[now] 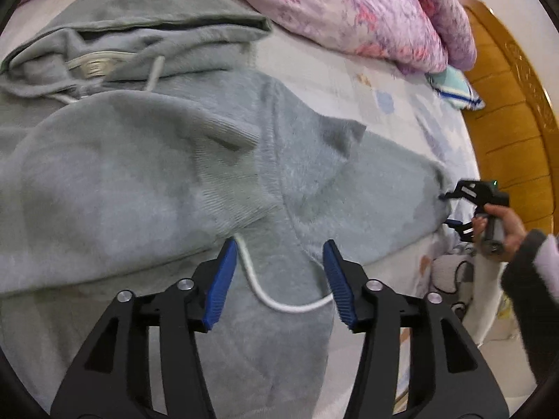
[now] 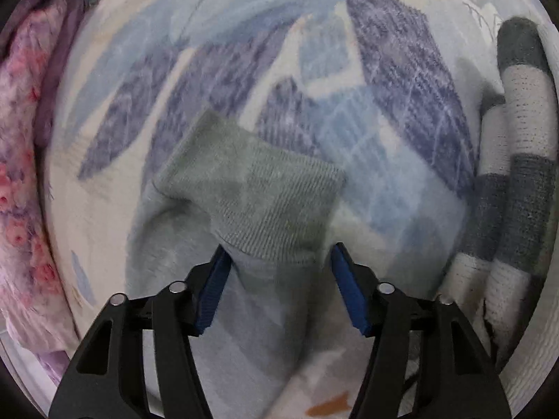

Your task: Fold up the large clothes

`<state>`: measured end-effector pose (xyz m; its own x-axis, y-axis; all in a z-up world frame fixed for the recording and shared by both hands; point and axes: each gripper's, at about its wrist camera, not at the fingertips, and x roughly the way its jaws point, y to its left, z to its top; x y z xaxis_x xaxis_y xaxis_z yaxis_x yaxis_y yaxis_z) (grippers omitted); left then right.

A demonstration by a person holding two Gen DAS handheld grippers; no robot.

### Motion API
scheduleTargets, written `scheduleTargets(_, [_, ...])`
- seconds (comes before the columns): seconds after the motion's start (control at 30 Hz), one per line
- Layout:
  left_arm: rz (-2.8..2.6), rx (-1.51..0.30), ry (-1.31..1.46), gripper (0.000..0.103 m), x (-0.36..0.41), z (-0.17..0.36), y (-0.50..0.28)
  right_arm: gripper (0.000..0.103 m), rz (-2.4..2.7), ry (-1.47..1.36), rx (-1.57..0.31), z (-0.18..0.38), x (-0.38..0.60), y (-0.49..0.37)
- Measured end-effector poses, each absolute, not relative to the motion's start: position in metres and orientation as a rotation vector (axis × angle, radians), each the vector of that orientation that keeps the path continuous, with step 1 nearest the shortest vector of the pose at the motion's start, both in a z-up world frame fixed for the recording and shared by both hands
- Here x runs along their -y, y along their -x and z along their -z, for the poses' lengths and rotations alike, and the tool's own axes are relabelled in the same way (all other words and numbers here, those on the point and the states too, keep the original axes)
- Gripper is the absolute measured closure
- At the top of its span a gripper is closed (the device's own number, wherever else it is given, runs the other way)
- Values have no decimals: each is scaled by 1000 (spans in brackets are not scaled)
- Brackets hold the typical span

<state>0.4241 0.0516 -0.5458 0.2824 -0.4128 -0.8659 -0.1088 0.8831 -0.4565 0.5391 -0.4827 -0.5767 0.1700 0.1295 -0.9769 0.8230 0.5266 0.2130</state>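
The left gripper (image 1: 277, 281) stood with its blue pads (image 1: 220, 288) spread wide and holding nothing. A white drawcord (image 1: 265, 296) lay looped on the cloth between the two pads, running up under the left pad's tip. Beneath and ahead of the fingers lay the grey-green hoodie (image 1: 139, 181), spread on the patterned bedsheet (image 1: 384, 97), its hood (image 1: 139, 35) bunched at the far side ahead of the fingertips. Beyond that, a pink floral quilt (image 1: 349, 10) was heaped against the wooden headboard (image 1: 506, 122).

The right gripper (image 2: 279, 288) likewise had its pads (image 2: 213, 286) apart and gripping nothing. The sleeve ran between them, and the ribbed cuff (image 2: 265, 202) lay just ahead of the fingertips, flat on the sheet. Whether the left pad touched the fabric could not be told. A striped grey and white knit (image 2: 517, 174) lay bundled to the right of the fingers.

Judgement: the sleeve appeared ready to be taken and folded inward.

Risks noted:
- The left fingers could close on the drawcord alone, not on cloth, pulling the cord instead of lifting the garment.
- The right fingers sat behind the cuff; a shallow pinch on soft fleece might slip once lifted.
- A deep pinch could catch the bedsheet together with the sleeve.
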Motion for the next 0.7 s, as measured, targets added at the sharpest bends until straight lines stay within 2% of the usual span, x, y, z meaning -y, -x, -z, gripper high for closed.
scheduleTargets(0.03, [209,-1272,492,44,-59,542,-420,84,578,-926,-1300,572,481,-539])
scheduleTargets(0.07, [191,-1263,502,41,-71,537,-415,86,557,-897,-1265,563,476,-539])
scheduleTargets(0.27, [-29,-1236,553,38,-160,523,-388,88,425,-571,-1081,480,402,-534])
scheduleTargets(0.5, [-293,-1198,579,38,-265,505,-354,88,49,-375,-954,395,223,-513])
scheduleTargets(0.7, [-357,-1164,589,34,-321,480,-330,87,-214,-294,-933,355,53,-484])
